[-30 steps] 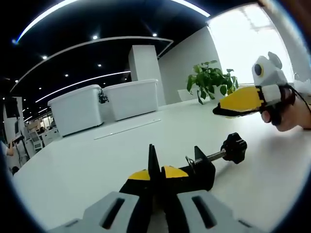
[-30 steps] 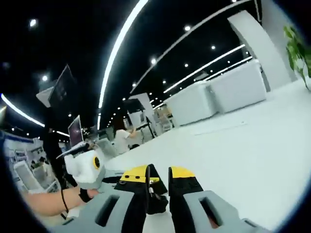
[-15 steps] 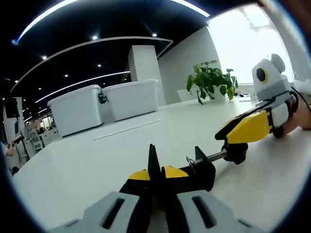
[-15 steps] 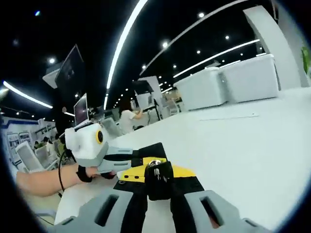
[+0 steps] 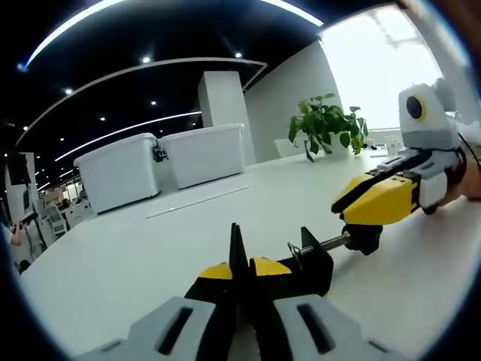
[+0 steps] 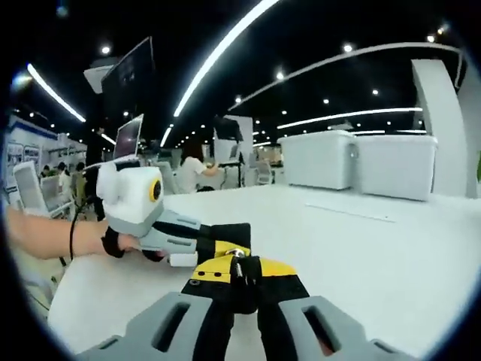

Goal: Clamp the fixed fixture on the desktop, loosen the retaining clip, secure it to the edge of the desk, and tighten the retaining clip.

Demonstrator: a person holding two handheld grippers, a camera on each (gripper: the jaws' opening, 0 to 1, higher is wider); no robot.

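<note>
White desk (image 5: pixel 150 256) supporting fixture (image 5: pixel 301 263). Left gripper (image 5: pixel 240 271) clamping fixture body; right gripper (image 6: pixel 239 272) closing jaws on knob (image 5: pixel 364 235) ahead. Advice: turning knob slowly, keeping body steady.

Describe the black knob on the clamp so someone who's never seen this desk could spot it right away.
Start at the white desk, where a black clamp lies in front of the left gripper. A bare metal screw runs out from it toward the right gripper. The knob is the lobed black cap on that screw's far end, pinched between the yellow jaws.
</note>
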